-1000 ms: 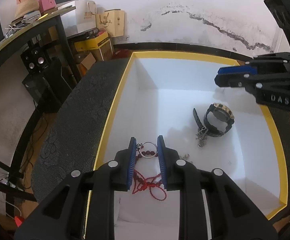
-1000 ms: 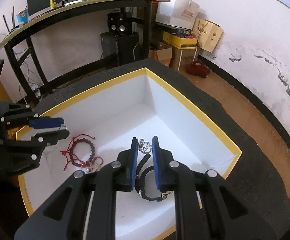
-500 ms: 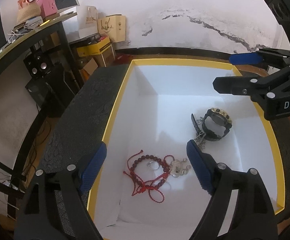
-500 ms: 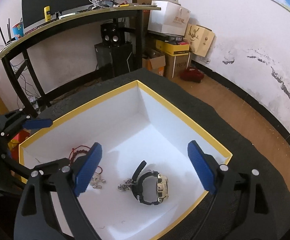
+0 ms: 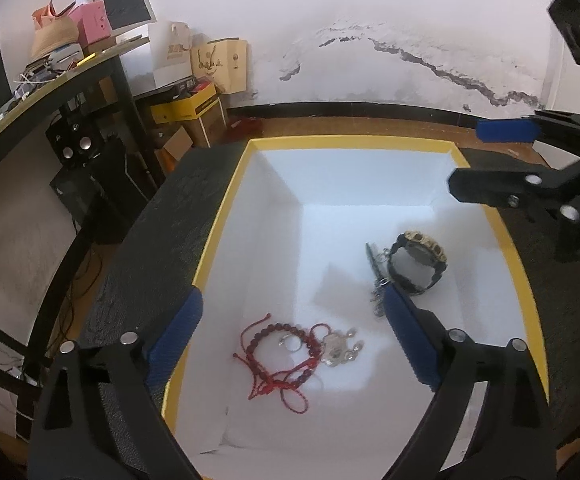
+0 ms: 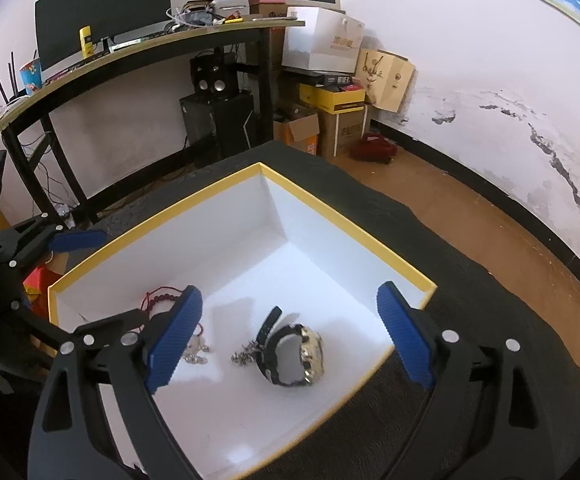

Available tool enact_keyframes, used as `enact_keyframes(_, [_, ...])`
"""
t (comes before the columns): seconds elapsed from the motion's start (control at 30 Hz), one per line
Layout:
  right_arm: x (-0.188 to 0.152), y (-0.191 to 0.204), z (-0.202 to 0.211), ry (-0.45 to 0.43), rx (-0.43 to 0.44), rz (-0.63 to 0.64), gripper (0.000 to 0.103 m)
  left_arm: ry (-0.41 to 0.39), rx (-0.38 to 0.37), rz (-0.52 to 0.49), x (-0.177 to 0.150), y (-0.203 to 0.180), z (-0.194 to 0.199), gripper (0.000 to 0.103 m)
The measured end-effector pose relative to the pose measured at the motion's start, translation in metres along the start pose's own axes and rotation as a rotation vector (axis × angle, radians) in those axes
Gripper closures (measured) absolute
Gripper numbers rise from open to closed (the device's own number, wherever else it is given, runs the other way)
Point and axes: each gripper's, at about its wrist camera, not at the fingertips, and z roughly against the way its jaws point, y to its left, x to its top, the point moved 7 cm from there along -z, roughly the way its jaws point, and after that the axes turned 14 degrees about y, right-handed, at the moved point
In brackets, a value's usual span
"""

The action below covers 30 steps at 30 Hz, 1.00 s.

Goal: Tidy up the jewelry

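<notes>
Both grippers are hovering above the white, yellow-rimmed cardboard box (image 5: 226, 216) on the black textured cloth (image 5: 138, 264). The left gripper (image 5: 290, 344) is opening its blue-padded jaws, nothing between them; below it, at 6 o'clock on the box floor, the red beaded cord bracelet (image 5: 278, 364) is lying tangled with a silver charm piece (image 5: 335, 350). The right gripper (image 6: 290, 336) is opening too (also empty), with the black gold-faced wristwatch (image 6: 295, 356) and a small silver chain (image 6: 244, 356) resting beneath at 4 o'clock.
</notes>
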Motion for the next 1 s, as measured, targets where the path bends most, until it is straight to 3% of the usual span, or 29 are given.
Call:
enact_keyframes(0.2, [-0.026, -0.03, 0.033, -0.026, -0.033, -0.071, 0.01, -0.025, -0.023, -0.027, 0.014, -0.033, 0.015, 0.007])
enact_keyframes(0.4, [-0.075, -0.084, 0.077, -0.043, -0.108, -0.18, 0.008, -0.043, -0.068, -0.088, 0.034, -0.092, 0.028, 0.006])
enact_keyframes(0.73, [-0.196, -0.182, 0.145, -0.044, -0.244, -0.402, 0.008, -0.065, -0.172, -0.211, 0.052, -0.218, 0.047, 0.006])
enact_keyframes(1.0, [-0.294, -0.235, 0.18, -0.043, -0.309, -0.593, 0.008, -0.054, -0.25, -0.263, 0.05, -0.312, 0.053, 0.006])
